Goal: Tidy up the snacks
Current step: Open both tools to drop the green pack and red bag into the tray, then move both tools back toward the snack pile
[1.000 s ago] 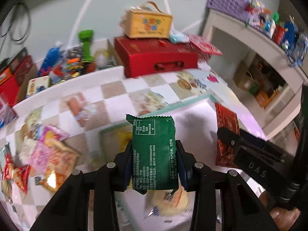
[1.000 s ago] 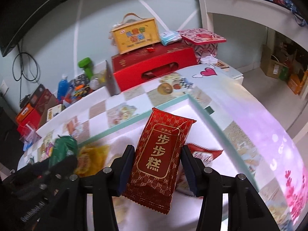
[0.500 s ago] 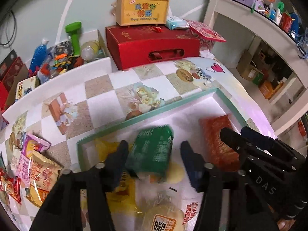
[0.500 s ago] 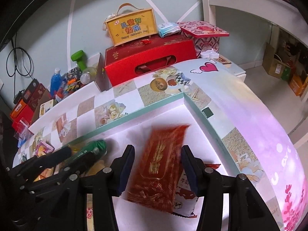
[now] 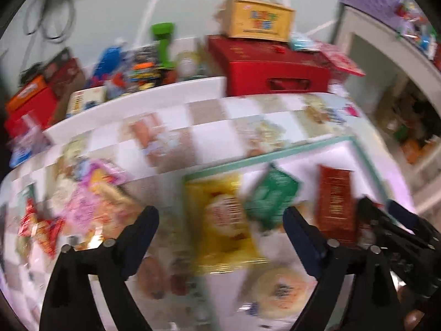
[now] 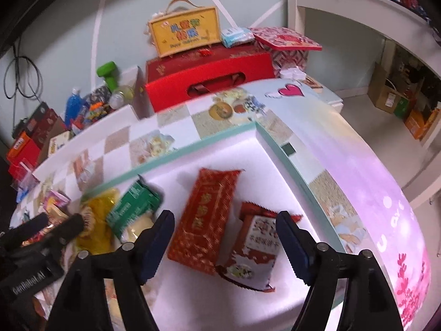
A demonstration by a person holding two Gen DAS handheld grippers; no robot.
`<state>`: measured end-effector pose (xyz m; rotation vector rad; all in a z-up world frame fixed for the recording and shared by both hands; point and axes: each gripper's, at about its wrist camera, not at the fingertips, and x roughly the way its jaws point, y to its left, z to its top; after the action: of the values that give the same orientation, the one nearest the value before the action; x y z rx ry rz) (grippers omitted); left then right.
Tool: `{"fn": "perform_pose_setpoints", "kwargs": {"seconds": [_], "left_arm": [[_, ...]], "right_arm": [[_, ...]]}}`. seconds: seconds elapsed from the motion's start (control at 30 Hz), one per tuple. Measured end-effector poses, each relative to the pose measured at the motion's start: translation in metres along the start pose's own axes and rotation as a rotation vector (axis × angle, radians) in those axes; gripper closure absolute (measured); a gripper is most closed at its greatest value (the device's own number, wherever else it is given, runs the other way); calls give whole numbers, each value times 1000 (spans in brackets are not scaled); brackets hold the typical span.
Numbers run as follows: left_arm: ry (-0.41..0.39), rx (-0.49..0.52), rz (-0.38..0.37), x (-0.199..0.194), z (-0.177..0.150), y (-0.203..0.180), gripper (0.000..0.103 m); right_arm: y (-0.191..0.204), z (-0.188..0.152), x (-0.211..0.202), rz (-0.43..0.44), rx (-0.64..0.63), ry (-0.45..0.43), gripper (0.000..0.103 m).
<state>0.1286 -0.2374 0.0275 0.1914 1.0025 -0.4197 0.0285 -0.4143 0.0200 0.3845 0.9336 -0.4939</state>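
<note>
Green snack packet lying inside the white tray, near the tray's left end, resting tilted on other packets and touching the yellow packet to its left. Red and gold snack packet lying flat near the middle of the tray, its long side running from the far rim toward the near side, lower right corner overlapping a red and white packet. Teal rim running along the tray's far edge and right edge.

Right gripper hanging over the near side of the tray, jaws spread wide, nothing between them, red and gold packet seen below the gap. Left gripper likewise spread wide and empty, hovering over the tray's left end; view heavily blurred. In that view, green snack packet just right of the yellow packet, red and gold snack packet further right, apart from the green one.

Loose snacks scattered on the checked tablecloth beyond the tray's left end. Red box at the table's far edge, yellow carry box on top.
</note>
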Motion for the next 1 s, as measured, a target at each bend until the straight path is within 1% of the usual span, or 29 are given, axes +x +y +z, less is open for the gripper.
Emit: {"fn": "perform_pose_setpoints", "kwargs": {"seconds": [0.03, 0.1, 0.2, 0.47, 0.67, 0.9, 1.0], "left_arm": [[-2, -21, 14, 1, -2, 6, 8], [2, -66, 17, 3, -5, 17, 6], [8, -101, 27, 6, -9, 26, 1], [0, -118, 23, 5, -13, 29, 1], [-27, -138, -17, -2, -20, 35, 1], [-93, -152, -69, -16, -30, 47, 1], [-92, -159, -70, -20, -34, 55, 1]], "right_arm": [[-1, -1, 2, -3, 7, 7, 19], [-2, -4, 4, -6, 14, 13, 0], [0, -6, 4, -12, -1, 3, 0], [8, -9, 3, -11, -19, 1, 0], [16, -12, -2, -6, -29, -4, 0], [32, -14, -17, 5, -42, -25, 0], [42, -17, -20, 13, -51, -26, 0]]}}
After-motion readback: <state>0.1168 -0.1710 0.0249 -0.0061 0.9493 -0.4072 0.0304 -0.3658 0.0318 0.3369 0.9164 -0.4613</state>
